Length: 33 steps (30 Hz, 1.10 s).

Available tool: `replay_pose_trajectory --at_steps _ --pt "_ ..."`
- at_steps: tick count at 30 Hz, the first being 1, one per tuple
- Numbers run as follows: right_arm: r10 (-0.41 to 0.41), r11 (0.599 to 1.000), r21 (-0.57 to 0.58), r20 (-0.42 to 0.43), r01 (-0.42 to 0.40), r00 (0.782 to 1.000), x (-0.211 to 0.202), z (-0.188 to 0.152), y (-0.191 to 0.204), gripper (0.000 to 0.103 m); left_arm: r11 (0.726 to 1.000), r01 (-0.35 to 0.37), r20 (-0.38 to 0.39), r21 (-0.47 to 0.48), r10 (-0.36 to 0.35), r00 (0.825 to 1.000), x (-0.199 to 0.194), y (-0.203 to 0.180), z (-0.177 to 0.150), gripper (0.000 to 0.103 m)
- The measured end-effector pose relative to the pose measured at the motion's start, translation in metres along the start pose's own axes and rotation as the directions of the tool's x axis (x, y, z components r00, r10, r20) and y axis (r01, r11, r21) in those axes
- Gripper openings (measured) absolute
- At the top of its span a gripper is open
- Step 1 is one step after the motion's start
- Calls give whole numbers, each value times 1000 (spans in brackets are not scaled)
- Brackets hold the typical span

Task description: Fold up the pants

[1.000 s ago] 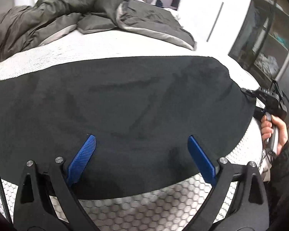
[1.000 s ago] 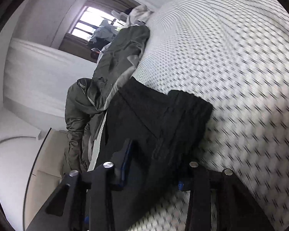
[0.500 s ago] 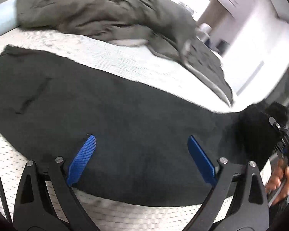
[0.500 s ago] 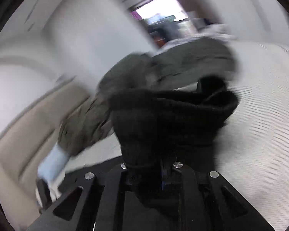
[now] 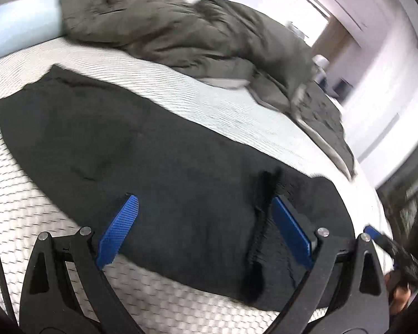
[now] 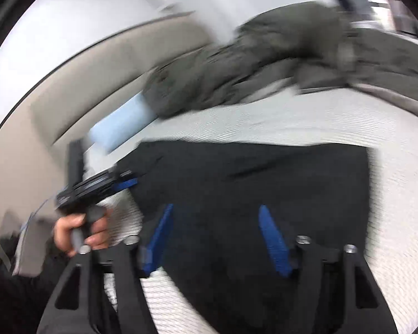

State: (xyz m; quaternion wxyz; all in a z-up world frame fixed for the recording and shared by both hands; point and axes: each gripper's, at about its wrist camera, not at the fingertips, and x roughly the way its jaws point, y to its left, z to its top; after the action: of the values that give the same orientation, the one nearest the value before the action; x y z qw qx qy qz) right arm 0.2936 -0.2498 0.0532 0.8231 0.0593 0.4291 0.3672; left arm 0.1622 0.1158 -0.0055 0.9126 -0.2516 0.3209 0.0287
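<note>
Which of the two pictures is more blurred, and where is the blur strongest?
Right wrist view: heavy motion blur, worst on the olive duvet and headboard; black pants edges smeared. Left wrist view: sharper, mattress weave readable near the left gripper; only the right edge smears. Both bend at the fisheye rim.
</note>
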Motion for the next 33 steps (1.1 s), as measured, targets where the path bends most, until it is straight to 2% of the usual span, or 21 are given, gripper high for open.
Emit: replay_pose_trajectory --at_steps 2,4,6,8,9,11,13,15,16,18,19,20,24,25,28,30,31,32,33 --pt "-120 991 64 2 120 993 -15 -17 -31 69 995 38 -42 90 -34 999 10 -26 -10 95" --pt "-185 976 101 -86 193 979 -13 -32 -52 69 983 48 -95 179 -32 995 20 -48 -22 95" --pt "-254 958 82 -206 275 945 -8 -57 -67 69 968 21 -125 251 11 992 29 -62 -34 95" --pt "-287 955 7 -254 298 924 -7 -73 -65 69 954 -19 -164 299 71 984 40 -69 -44 95" --pt "-292 955 -14 -242 298 925 -10 -74 -63 70 953 -35 -175 301 91 980 44 -69 -46 95" --pt "-278 958 10 -214 286 937 -22 -74 -64 73 962 -28 -181 270 79 980 46 -67 -44 94" --pt "-251 961 71 -176 266 952 -31 -71 -69 73 975 10 -182 222 31 983 42 -64 -37 94" --pt "-238 958 129 -140 256 961 -39 -70 -78 73 983 104 -213 152 -70 975 45 -61 -24 91" --pt "-226 957 156 -126 244 966 -40 -68 -82 73 982 158 -241 105 -129 962 49 -61 -15 87" --pt "-200 953 209 -106 218 974 -38 -56 -89 73 972 227 -309 53 -200 930 65 -64 0 82" --pt "-189 955 215 -97 206 977 -36 -53 -90 73 970 241 -325 37 -217 921 72 -66 6 77" --pt "-184 956 213 -90 200 979 -35 -51 -90 73 967 253 -341 12 -234 911 80 -66 11 76" --pt "-158 965 198 -92 173 983 -21 -41 -87 73 963 258 -464 -77 -264 846 122 -66 16 76" --pt "-159 965 194 -97 175 983 -29 -50 -84 73 961 262 -476 -89 -272 836 129 -66 17 75" --pt "-160 965 188 -123 182 979 -22 -49 -85 73 946 293 -469 -140 -324 822 141 -63 21 75" --pt "-158 966 184 -123 179 980 -22 -49 -83 73 950 277 -442 -142 -311 841 145 -61 23 46" --pt "-155 967 183 -119 175 981 -24 -50 -81 73 957 255 -422 -140 -291 859 148 -58 24 26" --pt "-150 968 183 -114 169 982 -24 -49 -80 73 959 242 -404 -149 -282 870 148 -56 24 17" --pt "-149 969 183 -113 168 982 -19 -46 -78 73 955 252 -383 -158 -295 875 146 -55 24 15"
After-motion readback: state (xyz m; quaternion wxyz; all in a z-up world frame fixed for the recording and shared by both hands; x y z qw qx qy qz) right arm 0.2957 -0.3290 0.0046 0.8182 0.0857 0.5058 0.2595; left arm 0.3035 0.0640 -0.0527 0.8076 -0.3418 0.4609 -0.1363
